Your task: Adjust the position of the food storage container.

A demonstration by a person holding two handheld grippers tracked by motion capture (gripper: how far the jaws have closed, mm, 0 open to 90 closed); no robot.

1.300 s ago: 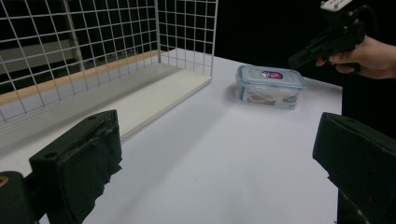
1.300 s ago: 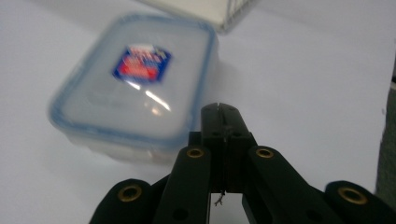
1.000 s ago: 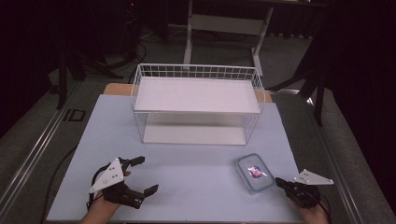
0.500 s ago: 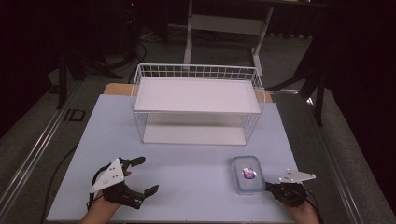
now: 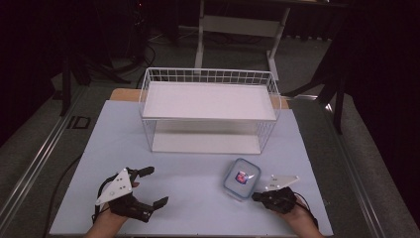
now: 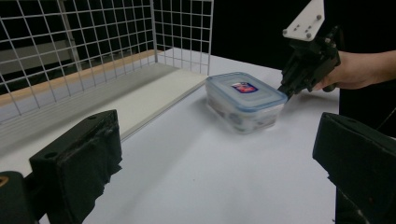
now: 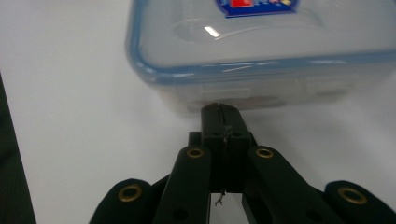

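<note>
Room: dark all round, with a pale frame stand [image 5: 241, 29] behind the table.
Surface: your pale blue-white table top [image 5: 193, 198] was bare near the hands.
Rack: the white wire basket shelf [image 5: 210, 106] stood at the far side.
Container: the clear plastic box with blue-rimmed lid [image 5: 241, 178] lay near your right hand, its long axis slanting toward the rack.
Right gripper [image 7: 219, 109]: you had its jaws pressed together, empty, the tip against the box's near wall.
Left gripper [image 5: 148, 186]: wide open, empty, well apart from the box.
</note>
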